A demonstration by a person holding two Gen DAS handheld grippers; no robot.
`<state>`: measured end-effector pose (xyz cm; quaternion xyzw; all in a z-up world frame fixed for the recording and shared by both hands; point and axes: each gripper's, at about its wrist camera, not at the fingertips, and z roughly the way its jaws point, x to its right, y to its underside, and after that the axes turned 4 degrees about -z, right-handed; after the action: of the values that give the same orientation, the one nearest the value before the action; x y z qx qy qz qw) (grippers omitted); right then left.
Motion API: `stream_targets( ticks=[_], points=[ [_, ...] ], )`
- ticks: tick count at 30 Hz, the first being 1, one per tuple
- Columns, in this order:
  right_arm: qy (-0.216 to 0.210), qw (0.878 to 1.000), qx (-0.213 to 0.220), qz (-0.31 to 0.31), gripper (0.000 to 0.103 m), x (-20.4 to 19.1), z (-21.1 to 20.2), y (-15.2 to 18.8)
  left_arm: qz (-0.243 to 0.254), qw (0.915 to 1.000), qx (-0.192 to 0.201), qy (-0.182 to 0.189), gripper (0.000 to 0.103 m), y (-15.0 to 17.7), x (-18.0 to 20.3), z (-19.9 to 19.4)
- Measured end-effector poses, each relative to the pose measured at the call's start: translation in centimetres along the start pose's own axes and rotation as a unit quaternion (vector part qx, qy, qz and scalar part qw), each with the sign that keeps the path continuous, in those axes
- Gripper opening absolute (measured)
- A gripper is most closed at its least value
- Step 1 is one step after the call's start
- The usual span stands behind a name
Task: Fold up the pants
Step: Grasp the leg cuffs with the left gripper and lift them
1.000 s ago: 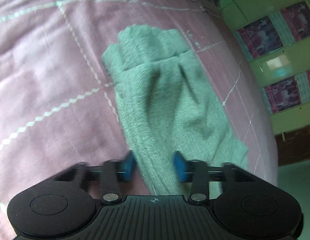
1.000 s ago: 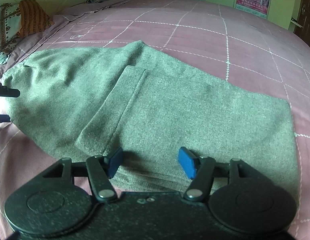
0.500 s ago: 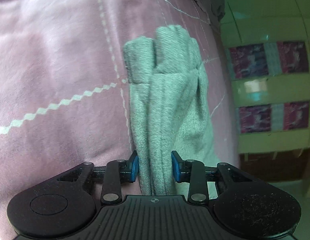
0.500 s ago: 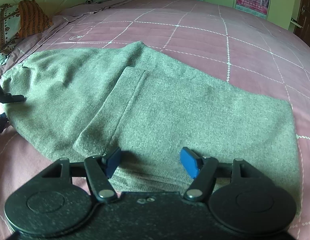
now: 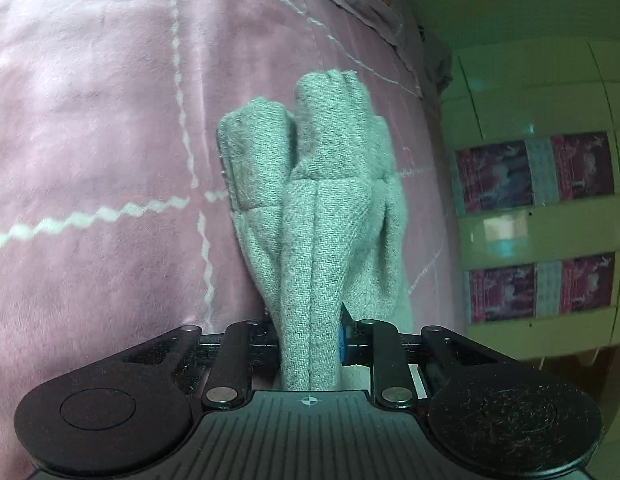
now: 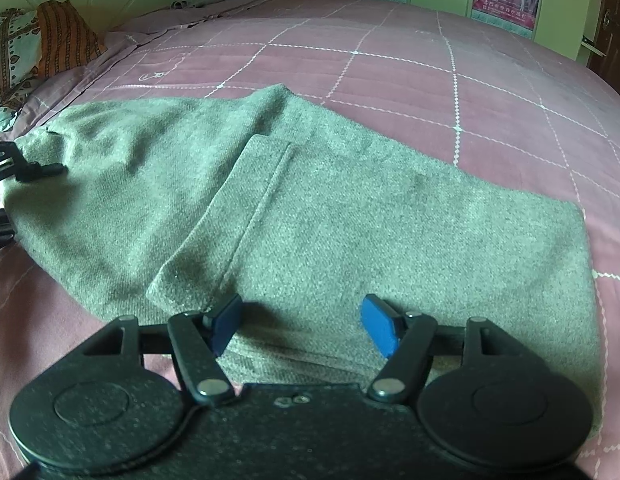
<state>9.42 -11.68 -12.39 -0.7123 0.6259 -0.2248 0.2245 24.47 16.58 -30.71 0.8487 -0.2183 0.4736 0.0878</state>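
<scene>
My left fingers (image 5: 310,340) are closing on a bunched end of the grey woven fabric pants (image 5: 310,216); the cloth is gathered into upright pleats between the 2 pads, with the blue pad (image 5: 342,344) pressed against its right side. I judge this pinch serves to lift that end as 1 bundle for a fold. Beyond these fingers the pants run away over the pink quilted bedspread with white stitched lines (image 5: 89,140).

My right fingers (image 6: 305,326) stand open, pads apart, hovering just above the near edge of the same pants (image 6: 350,220), gripping nothing. A folded flap (image 6: 229,220) lies ahead and left of them. I judge they wait to take this edge. The pants lie flat on the bedspread (image 6: 470,92).
</scene>
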Motion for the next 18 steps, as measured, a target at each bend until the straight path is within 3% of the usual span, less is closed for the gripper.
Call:
stream_targets(
  ticks=[3, 6, 10, 12, 15, 18],
  points=[
    [-0.001, 1.0, -0.001, -0.002, 0.065, 0.0, -0.1, -0.1, 0.063, 0.9978, 0.007, -0.018, 0.018, 0.3, 2.2, -0.6],
    [0.003, 1.0, 0.004, -0.008, 0.054, 0.0, -0.7, -0.7, 0.095, 0.9954, 0.011, -0.003, 0.017, 0.0, 3.9, -1.9],
    [0.02, 1.0, 0.023, -0.003, 0.053, 0.6, -1.4, -1.2, 0.169, 0.9855, 0.011, 0.005, 0.017, 0.2, 7.4, -2.5],
    [0.024, 1.0, -0.009, -0.007, 0.055, 0.7, 0.0, -0.7, 0.227, 0.9736, 0.015, 0.013, 0.017, 1.0, 9.6, -3.2],
    [0.027, 0.999, -0.017, -0.032, 0.055, 0.2, 0.6, -0.5, 0.316, 0.9479, 0.01, 0.038, 0.017, 3.1, 13.0, -5.2],
    [0.006, 1.0, -0.015, 0.002, 0.052, 1.4, 0.0, -1.2, 0.406, 0.9118, -0.005, 0.063, 0.017, 6.6, 17.2, -5.2]
  ],
)
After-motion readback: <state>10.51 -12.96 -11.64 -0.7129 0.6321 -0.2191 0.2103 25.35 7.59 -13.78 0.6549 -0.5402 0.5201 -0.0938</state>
